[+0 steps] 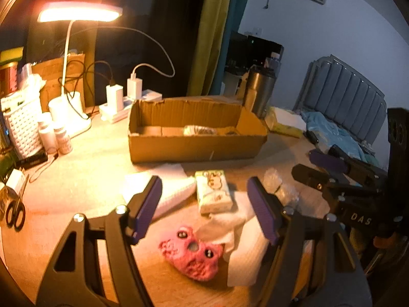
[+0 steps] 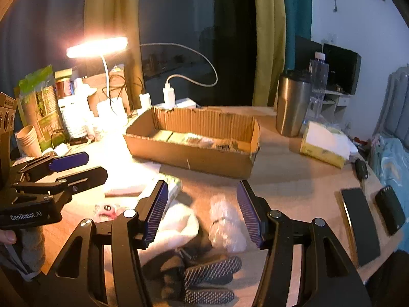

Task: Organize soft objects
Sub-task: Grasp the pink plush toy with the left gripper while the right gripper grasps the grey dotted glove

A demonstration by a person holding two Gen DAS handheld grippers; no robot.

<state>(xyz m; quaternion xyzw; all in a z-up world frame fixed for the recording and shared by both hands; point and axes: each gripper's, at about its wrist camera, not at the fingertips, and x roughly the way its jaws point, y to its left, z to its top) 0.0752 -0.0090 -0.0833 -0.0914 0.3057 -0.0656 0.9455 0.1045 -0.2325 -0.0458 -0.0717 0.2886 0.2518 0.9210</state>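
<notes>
Both claws wide apart, nothing btwn the pads. Left gripper hanging over the tissue pack and pink plush; plush sitting just below/nearer than the pads, a bit left of centre, long axis running roughly diagonal across the view. Right gripper aimed at the crumpled clear plastic bag, lying almost dead centre btwn the jaws, long axis pointing away toward the cardboard box. Dark grippy gloves closer in, under the right claw. White cloth btwn the two grippers. Box well beyond all of it, already w/ some stuff inside. Prob right one nearer to the bag, left one to the plush, so likely a short drop fwd for each.
</notes>
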